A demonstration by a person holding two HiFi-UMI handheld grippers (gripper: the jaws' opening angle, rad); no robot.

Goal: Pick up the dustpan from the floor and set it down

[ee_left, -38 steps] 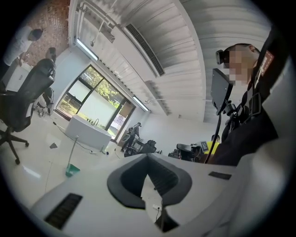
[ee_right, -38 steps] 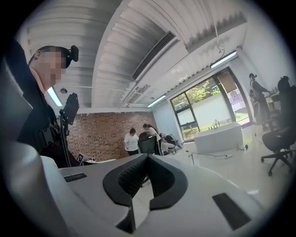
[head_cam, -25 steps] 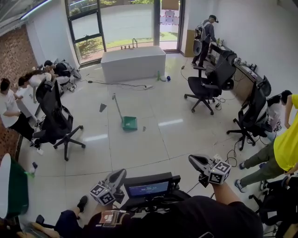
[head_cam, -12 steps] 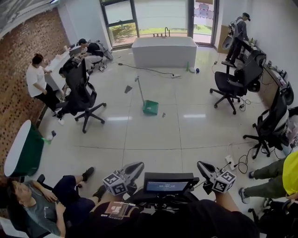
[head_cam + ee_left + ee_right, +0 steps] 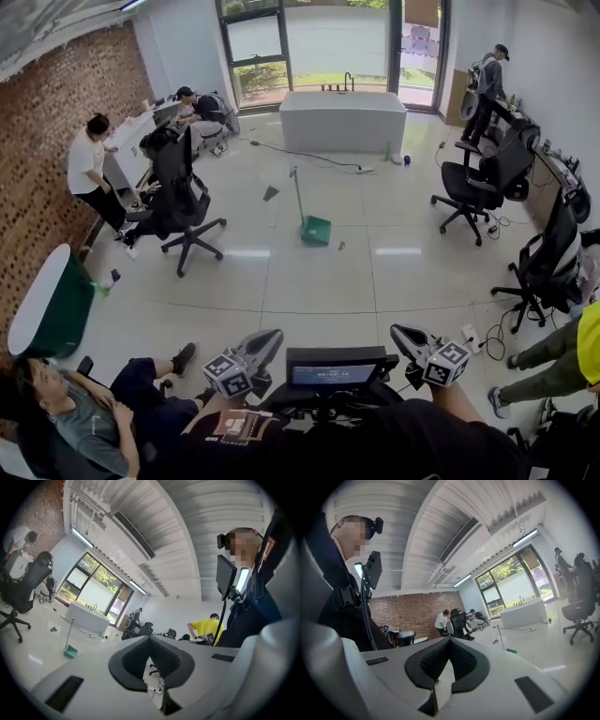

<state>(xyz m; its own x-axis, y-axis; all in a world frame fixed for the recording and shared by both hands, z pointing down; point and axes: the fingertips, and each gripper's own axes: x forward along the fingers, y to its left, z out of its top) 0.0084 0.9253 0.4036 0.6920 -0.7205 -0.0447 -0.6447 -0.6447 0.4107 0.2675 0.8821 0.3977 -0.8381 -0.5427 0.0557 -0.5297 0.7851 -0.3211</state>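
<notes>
**Dustpan (image 5: 316, 230) on the floor, both grippers far off and clenched**

Green, pan flat on the tiles mid-room, long handle (image 5: 298, 192) upright. Just beyond it, a dark scrap (image 5: 271, 193) on the floor (image 5: 309, 291). Farther out, a black chair (image 5: 180, 202) to one side and a white tub (image 5: 343, 120) by the windows. Open tile all the way back to the person.

Nearest the camera, left gripper (image 5: 269, 337) and right gripper (image 5: 399, 334), level, either side of a small screen (image 5: 336, 374). Fingers of both clenched tip to tip, nothing between them, as read in each gripper view. Well apart from the dustpan, touching nothing.

Step in hand: hard to fix. Fits an approach with the pickup ahead. Fits equally a dustpan already lifted and set back down, with the grippers away from it. No telling which from this moment alone.

If a grasp is ahead: calls for crossing the open floor, parting the fingers, and closing on the thin handle, probably well up its length to spare a deep stoop. Likely to swing, pan-heavy, once lifted. Otherwise nothing more asked of the dustpan.
</notes>
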